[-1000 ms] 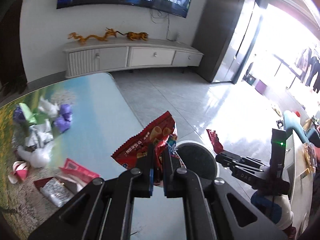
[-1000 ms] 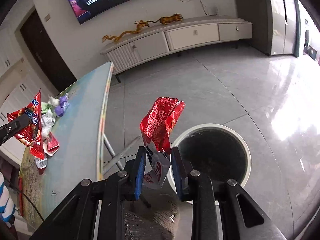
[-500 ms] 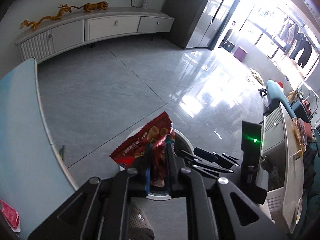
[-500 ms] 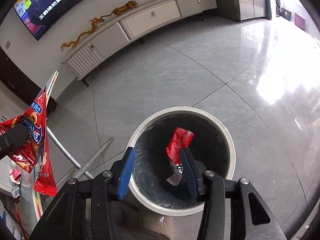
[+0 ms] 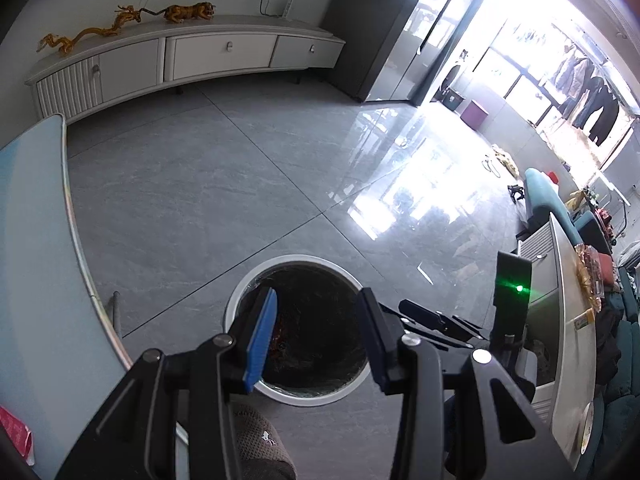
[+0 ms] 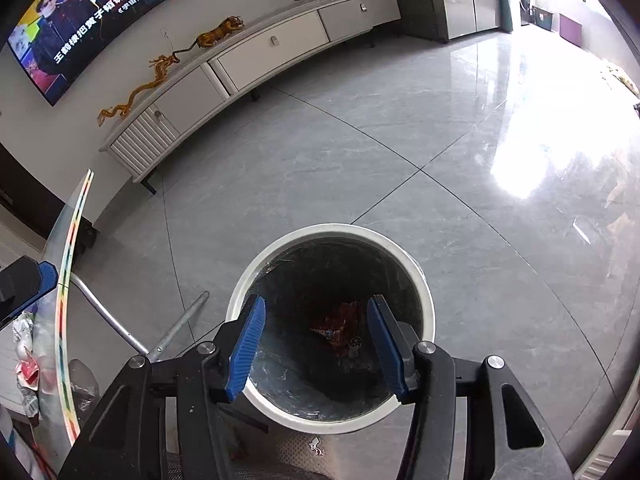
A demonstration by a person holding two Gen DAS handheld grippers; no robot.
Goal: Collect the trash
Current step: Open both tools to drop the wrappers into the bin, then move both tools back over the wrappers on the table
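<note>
**Both tools over the bin, nothing held**

Your left tool (image 5: 316, 332) hangs above the round white-rimmed waste bin with the dark liner (image 5: 240, 300); its blue-padded jaws are opening and nothing lies between them. Your right tool (image 6: 316, 340) stands over the same bin (image 6: 424, 300), jaws apart and clear of any item. The crumpled red snack wrappers (image 6: 340, 328) lie at the bottom of the bin.

The bin stands on a glossy grey tiled floor (image 6: 400, 140) with strong window glare. The pale blue counter (image 5: 28, 260) edge runs along the left, metal legs beneath. A long white cabinet (image 6: 260, 56) against the wall carries golden dragon and tiger figurines (image 6: 160, 68).

The wall television (image 6: 100, 8) shows Chinese subtitles, too distorted for you to rely on.
</note>
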